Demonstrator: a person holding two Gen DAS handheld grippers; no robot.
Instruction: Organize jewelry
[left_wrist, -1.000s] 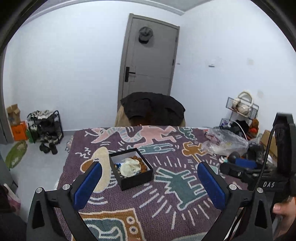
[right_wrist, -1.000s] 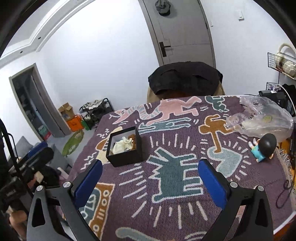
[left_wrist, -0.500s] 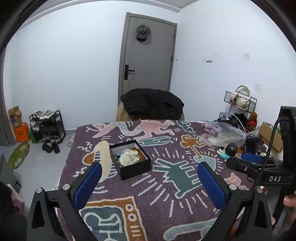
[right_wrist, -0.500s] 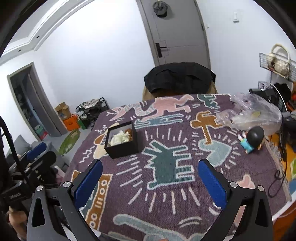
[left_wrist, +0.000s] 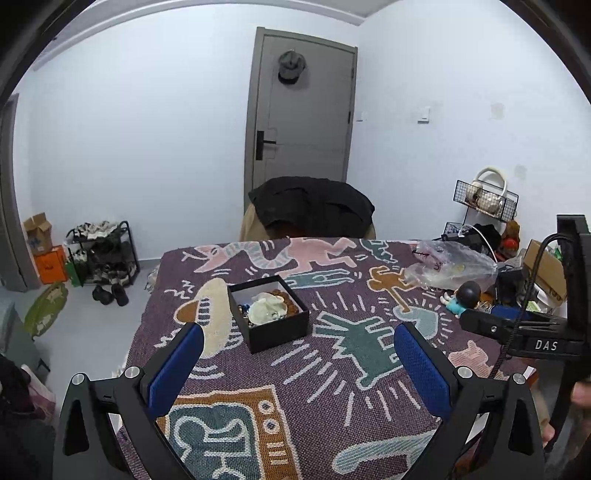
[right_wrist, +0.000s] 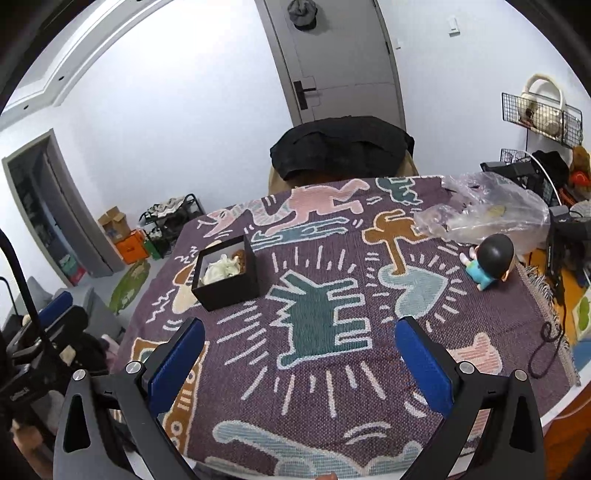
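Observation:
A black open jewelry box sits on the left half of a patterned purple table cloth. Inside lie a pale cream piece, brown beads and small dark items. My left gripper hovers open over the near table edge, the box just beyond its left finger. My right gripper is open too, held above the cloth's middle, with the box further off to its left. Nothing is between either pair of blue pads.
A clear plastic bag and a small doll with a black head lie at the table's right side. A chair draped in black cloth stands behind the table. A shoe rack is on the floor left.
Both grippers have drawn back and risen from the table, so the box looks farther away. Both stay open and the box has not moved.

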